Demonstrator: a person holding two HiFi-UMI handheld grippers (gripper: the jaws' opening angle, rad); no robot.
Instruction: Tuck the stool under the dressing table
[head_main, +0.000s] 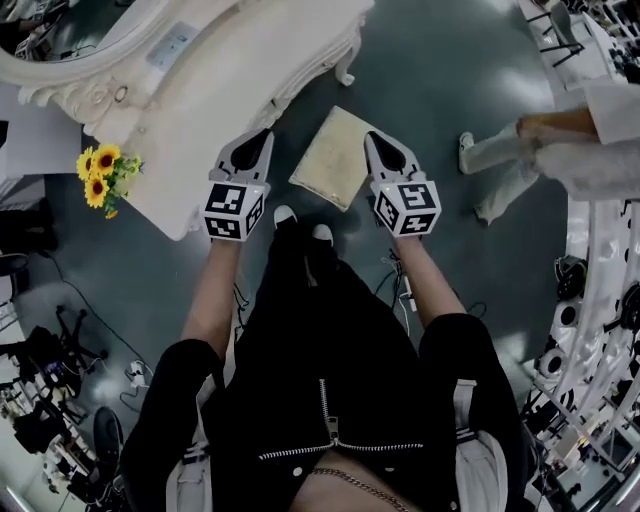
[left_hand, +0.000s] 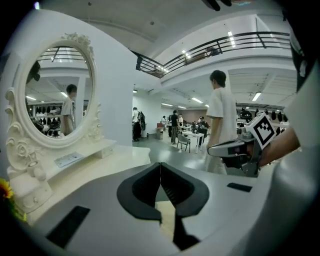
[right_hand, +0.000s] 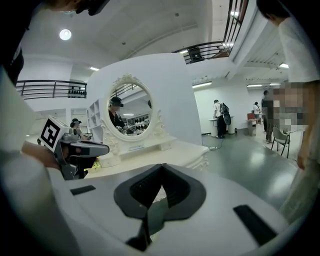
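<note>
The stool, with a cream square cushion, stands on the grey floor just off the front right corner of the white dressing table. My left gripper hovers at the stool's left edge, over the table's front edge. My right gripper hovers at the stool's right edge. Both are shut with nothing between the jaws. In the left gripper view the left gripper points past the table's oval mirror, and a strip of the cushion shows below its jaws. In the right gripper view the right gripper faces the dressing table.
Sunflowers sit at the table's left end. A person in light clothes stands to the right of the stool. My own shoes are just behind the stool. Cables and equipment lie at the lower left, white shelving at the right.
</note>
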